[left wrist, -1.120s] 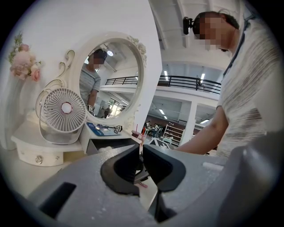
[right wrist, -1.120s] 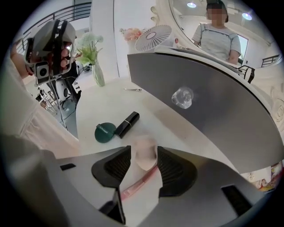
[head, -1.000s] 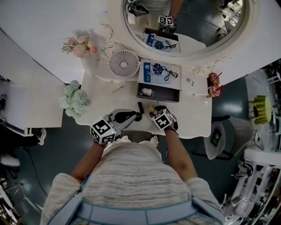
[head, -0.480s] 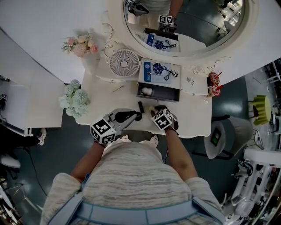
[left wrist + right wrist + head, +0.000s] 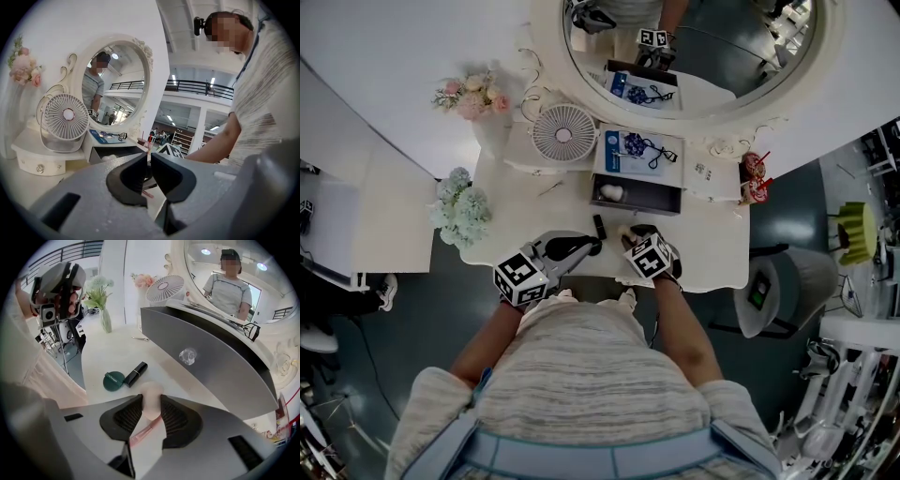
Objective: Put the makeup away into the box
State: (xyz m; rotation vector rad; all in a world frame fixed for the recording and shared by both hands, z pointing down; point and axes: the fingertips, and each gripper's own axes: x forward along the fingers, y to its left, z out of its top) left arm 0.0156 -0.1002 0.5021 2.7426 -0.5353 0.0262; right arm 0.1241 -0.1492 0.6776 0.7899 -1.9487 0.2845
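Note:
My right gripper (image 5: 151, 400) is shut on a pale pink makeup sponge (image 5: 151, 390), just above the white dressing table (image 5: 117, 352). A pink lip gloss tube (image 5: 142, 432) lies under the jaws. A black lipstick (image 5: 135, 373) and a round green compact (image 5: 114, 380) lie beyond on the table. The open grey drawer box (image 5: 637, 211) holds a white item (image 5: 613, 193); its front with a crystal knob (image 5: 187, 355) is right of the sponge. In the head view my right gripper (image 5: 632, 234) is near the table's front edge. My left gripper (image 5: 592, 247) rests level beside it, shut and empty.
A white desk fan (image 5: 564, 134) stands left of the box. A blue card with an eyelash curler (image 5: 639, 150) lies on the shelf above the drawer. Pale flowers (image 5: 459, 211) stand at the table's left end, pink flowers (image 5: 473, 97) behind. An oval mirror (image 5: 712, 66) backs the table.

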